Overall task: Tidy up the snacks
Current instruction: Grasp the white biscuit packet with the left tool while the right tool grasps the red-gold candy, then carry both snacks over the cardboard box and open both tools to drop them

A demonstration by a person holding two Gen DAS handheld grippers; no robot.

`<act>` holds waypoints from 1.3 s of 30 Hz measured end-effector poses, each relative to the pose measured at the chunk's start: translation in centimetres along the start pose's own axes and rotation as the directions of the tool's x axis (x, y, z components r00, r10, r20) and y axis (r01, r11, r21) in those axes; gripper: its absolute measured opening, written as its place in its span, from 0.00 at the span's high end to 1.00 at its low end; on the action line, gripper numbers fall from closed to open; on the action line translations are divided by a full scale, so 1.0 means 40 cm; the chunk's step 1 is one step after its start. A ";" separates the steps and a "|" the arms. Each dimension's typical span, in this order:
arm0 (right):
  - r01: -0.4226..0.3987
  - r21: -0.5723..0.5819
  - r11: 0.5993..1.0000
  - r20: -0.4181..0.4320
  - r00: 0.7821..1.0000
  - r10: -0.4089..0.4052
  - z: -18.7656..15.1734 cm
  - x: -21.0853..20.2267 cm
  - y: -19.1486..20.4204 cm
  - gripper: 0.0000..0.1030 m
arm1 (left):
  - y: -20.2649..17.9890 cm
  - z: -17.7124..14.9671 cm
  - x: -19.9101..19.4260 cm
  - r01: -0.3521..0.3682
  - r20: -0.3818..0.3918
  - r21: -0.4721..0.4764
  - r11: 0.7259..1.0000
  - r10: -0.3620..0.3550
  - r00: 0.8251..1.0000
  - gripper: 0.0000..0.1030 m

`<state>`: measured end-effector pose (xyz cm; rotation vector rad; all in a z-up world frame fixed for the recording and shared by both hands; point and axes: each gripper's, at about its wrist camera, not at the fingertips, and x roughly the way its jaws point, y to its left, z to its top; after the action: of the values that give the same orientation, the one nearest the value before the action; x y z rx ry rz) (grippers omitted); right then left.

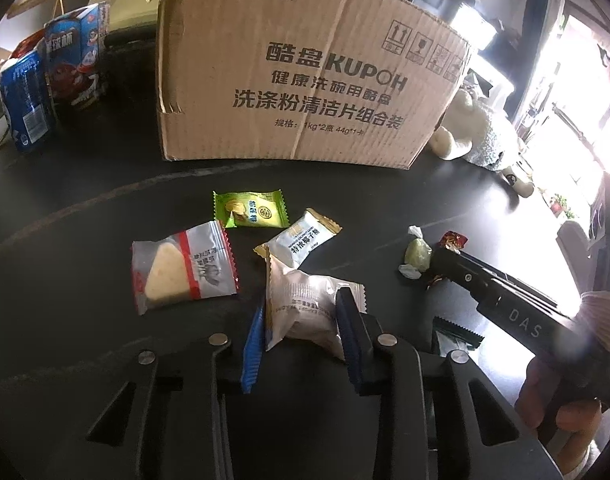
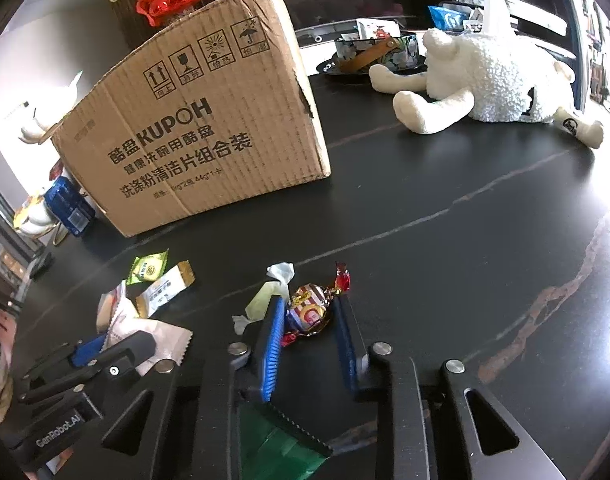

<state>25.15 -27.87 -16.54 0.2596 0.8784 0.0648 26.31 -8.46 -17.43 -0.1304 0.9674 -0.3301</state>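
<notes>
In the left wrist view my left gripper (image 1: 301, 322) is shut on a puffy white snack packet (image 1: 305, 308) lying on the dark table (image 1: 85, 208); its blue pads press both sides. My right gripper (image 2: 309, 324) is shut on a round candy (image 2: 307, 312) in a red and gold twist wrapper. A pale green wrapped candy (image 2: 265, 296) lies just left of it. Loose nearby are a green packet (image 1: 251, 210), a white and gold packet (image 1: 301, 240) and a clear packet with a triangular cake (image 1: 181, 272). The open cardboard box (image 1: 305, 72) stands behind them.
A white plush sheep (image 2: 485, 80) lies to the right of the box. Blue snack packs (image 1: 25, 108) and a carton (image 1: 77, 60) stand to its left. A dark green packet (image 2: 281, 436) lies under my right gripper. A person's hand (image 1: 577, 420) holds the right gripper.
</notes>
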 end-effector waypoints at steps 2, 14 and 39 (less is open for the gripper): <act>-0.001 -0.005 1.000 0.002 1.000 0.001 -0.003 -0.004 0.002 0.75 | -0.004 0.001 -0.003 0.000 -0.001 0.004 1.000 0.000 1.000 0.69; -0.033 -0.071 0.997 0.042 0.998 0.036 -0.022 -0.068 0.062 0.75 | -0.016 0.004 -0.078 0.001 0.048 0.004 1.000 -0.001 0.999 0.70; -0.050 -0.182 0.982 0.254 0.962 0.097 0.099 -0.307 0.192 0.75 | -0.055 0.115 -0.352 -0.022 0.283 0.099 0.995 -0.007 0.959 0.70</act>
<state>20.76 -23.22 -2.95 0.1324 0.5954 0.1725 22.29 -6.03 -3.21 -0.0792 0.6663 -0.3426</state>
